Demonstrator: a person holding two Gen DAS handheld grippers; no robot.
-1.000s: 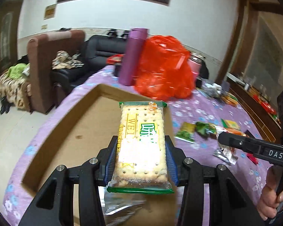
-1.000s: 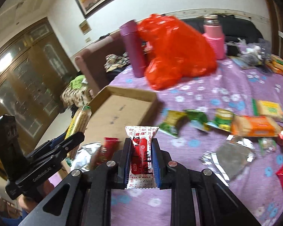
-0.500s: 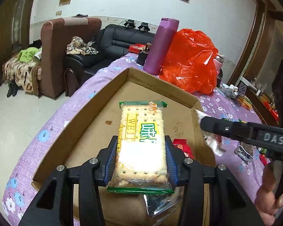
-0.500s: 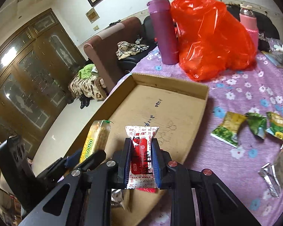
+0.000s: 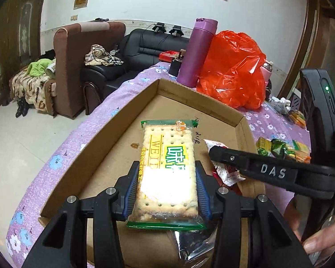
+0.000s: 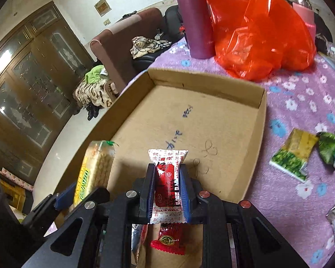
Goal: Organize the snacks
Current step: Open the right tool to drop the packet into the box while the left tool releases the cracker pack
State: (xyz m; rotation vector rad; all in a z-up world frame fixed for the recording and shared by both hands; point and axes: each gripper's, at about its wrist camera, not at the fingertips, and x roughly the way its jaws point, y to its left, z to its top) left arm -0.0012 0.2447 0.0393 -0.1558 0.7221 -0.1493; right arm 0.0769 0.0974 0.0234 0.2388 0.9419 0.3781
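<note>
My left gripper is shut on a green-edged cracker packet and holds it over the near end of the shallow cardboard box. My right gripper is shut on a red-and-white snack sachet, also over the box. In the right wrist view the cracker packet shows at the left. In the left wrist view the right gripper's finger and sachet show at the right. A red packet and a silver wrapper lie in the box below.
A purple flask, a red plastic bag and a pink bottle stand behind the box on the purple flowered cloth. Loose green and yellow snack packets lie right of the box. Armchair and sofa beyond the table's left edge.
Both grippers have moved forward over the box with their snacks still held. The right gripper came in from the table's right side to beside the left one.
</note>
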